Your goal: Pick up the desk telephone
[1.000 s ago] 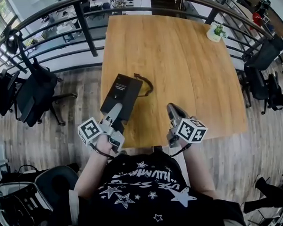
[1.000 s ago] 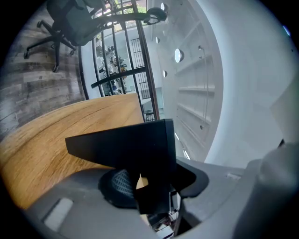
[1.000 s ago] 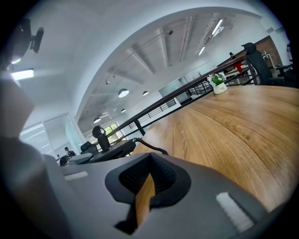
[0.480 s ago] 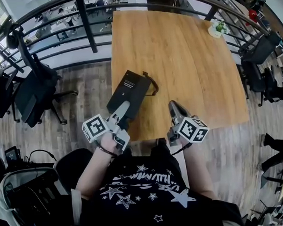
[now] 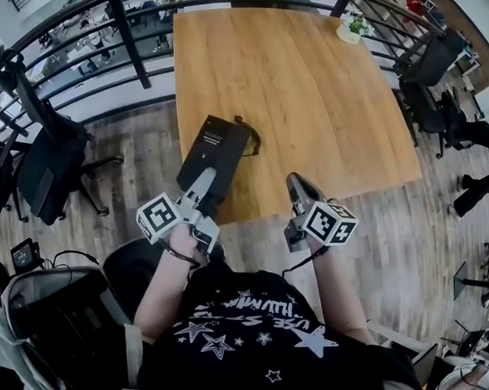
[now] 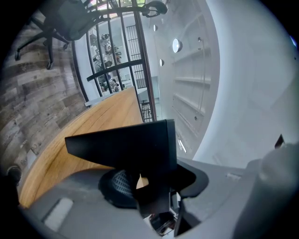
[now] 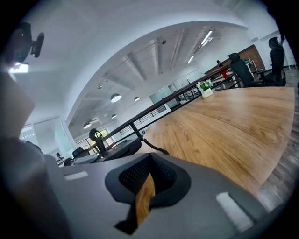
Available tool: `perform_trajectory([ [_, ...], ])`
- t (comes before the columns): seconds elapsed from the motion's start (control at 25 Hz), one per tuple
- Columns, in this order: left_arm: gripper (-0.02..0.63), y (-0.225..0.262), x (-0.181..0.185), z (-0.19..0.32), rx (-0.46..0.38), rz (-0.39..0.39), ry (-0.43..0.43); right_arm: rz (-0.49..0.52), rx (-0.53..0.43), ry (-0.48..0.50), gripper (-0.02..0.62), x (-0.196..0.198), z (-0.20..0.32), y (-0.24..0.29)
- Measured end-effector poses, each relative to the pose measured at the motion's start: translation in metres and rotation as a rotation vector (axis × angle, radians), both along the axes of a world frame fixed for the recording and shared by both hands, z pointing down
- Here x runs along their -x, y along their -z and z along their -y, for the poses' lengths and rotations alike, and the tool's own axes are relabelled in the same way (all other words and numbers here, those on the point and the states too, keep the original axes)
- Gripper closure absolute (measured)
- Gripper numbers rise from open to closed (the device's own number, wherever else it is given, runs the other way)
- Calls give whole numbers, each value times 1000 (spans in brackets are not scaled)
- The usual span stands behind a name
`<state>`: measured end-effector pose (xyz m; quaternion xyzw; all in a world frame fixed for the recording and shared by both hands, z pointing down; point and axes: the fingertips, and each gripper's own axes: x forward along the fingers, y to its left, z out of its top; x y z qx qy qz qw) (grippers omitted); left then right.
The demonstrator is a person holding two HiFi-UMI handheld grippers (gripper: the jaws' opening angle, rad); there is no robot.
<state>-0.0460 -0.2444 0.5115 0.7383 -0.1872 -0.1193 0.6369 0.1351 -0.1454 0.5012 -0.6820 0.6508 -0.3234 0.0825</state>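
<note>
The black desk telephone (image 5: 216,148) sits at the near-left corner of the wooden table (image 5: 305,98), partly out past the left edge. Its black cord (image 5: 251,138) loops beside it. My left gripper (image 5: 202,189) is shut on the phone's near end. In the left gripper view the phone (image 6: 126,147) fills the space between the jaws, its flat body edge-on above the tabletop (image 6: 93,121). My right gripper (image 5: 296,184) hovers over the table's near edge, shut and holding nothing. The right gripper view shows the phone (image 7: 119,150) off to the left.
A small potted plant (image 5: 350,27) stands at the table's far right corner. A black railing (image 5: 124,30) runs behind the table. Office chairs (image 5: 45,162) stand on the wood floor at left and others (image 5: 434,85) at right. A bag (image 5: 56,328) lies at lower left.
Both grippers have drawn back toward the table's near edge, and the phone has come with the left one, closer to the near-left corner. The right gripper's cube now hangs over the floor.
</note>
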Motion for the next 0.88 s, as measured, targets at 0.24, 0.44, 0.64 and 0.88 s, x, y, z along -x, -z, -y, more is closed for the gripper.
perform_trajectory([
  [0.24,411,11,4,-33,-14,-2,35,32,-30,42,597,11,-34,4],
  [0.44,411,24,14,-73,-22,12,52,49,-49,52,597,17,-70,11],
  [0.64,411,28,20,-115,-20,11,47,60,-44,61,597,23,-109,8],
  [0.88,411,27,21,-151,-22,0,31,59,-49,75,597,30,-138,8],
])
